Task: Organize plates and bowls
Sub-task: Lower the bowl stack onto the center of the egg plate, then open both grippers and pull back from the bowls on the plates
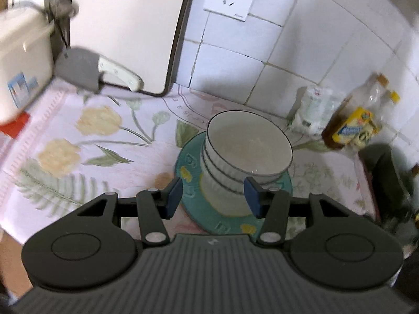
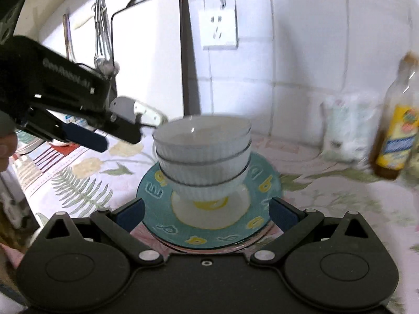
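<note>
A stack of three white ribbed bowls [image 1: 243, 157] [image 2: 203, 154] stands on a teal plate [image 1: 188, 172] [image 2: 154, 191] with yellow and white marks, on a floral cloth. My left gripper [image 1: 213, 196] is open and empty, just short of the bowl stack on its near side. It also shows in the right wrist view [image 2: 110, 137], above and left of the bowls. My right gripper [image 2: 207, 216] is open and empty, its fingers either side of the plate's near rim.
A white cutting board [image 1: 125, 26] leans on the tiled wall, with a cleaver [image 1: 86, 70] in front. A white box [image 1: 21, 57] stands at the left. An oil bottle [image 2: 398, 128] and a white bag [image 2: 345, 128] stand at the right.
</note>
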{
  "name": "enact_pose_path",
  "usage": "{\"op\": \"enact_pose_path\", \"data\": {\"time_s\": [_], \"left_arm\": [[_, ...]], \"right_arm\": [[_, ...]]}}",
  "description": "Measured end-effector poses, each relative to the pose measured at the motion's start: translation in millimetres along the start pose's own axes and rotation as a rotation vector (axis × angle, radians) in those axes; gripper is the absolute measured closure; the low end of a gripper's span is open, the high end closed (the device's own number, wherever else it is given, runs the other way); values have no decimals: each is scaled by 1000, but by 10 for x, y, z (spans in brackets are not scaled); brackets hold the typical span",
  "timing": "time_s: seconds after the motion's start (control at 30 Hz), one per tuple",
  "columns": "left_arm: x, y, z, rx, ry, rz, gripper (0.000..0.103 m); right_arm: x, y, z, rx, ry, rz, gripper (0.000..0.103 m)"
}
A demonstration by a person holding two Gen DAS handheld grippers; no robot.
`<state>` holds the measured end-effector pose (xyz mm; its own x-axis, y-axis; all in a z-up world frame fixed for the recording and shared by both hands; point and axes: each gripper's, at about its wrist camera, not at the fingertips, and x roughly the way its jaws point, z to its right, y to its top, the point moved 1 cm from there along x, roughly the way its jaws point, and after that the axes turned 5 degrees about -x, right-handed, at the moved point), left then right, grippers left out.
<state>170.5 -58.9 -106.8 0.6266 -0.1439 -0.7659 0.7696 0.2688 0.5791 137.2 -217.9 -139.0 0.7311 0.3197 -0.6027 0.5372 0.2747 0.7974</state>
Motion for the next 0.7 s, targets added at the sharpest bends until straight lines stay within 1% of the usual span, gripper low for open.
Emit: {"op": "enact_pose_path", "data": {"time_s": [0.1, 0.17, 0.23, 0.27, 0.3, 0.37, 0.4, 0.5, 0.7], "left_arm": [[-280, 10, 29, 47, 16, -10, 52], [-480, 4, 40, 82, 14, -12, 50], [-658, -4, 44, 114, 10, -12, 50], [-735, -9, 32, 118, -4, -6, 49], [-813, -17, 8, 110, -21, -2, 49], [-918, -45, -11, 105, -36, -4, 49], [-962, -67, -10, 108, -35, 0, 49], [-1097, -163, -6, 128, -12, 14, 48], [-1331, -338, 1, 156, 21, 4, 42]], "right_arm": [[-282, 126, -84, 3, -74, -12, 1], [-466, 219, -133, -1, -104, -20, 1], [-633, 292, -135, 28, -134, -21, 1], [-728, 315, -110, 72, -142, -12, 1], [-808, 320, -70, 125, -131, -6, 1], [-915, 298, 5, 220, -110, -28, 1], [-974, 278, 21, 247, -113, -29, 1], [-1158, 244, 18, 275, -149, -19, 1], [-1433, 298, -107, 266, -200, -52, 1]]}}
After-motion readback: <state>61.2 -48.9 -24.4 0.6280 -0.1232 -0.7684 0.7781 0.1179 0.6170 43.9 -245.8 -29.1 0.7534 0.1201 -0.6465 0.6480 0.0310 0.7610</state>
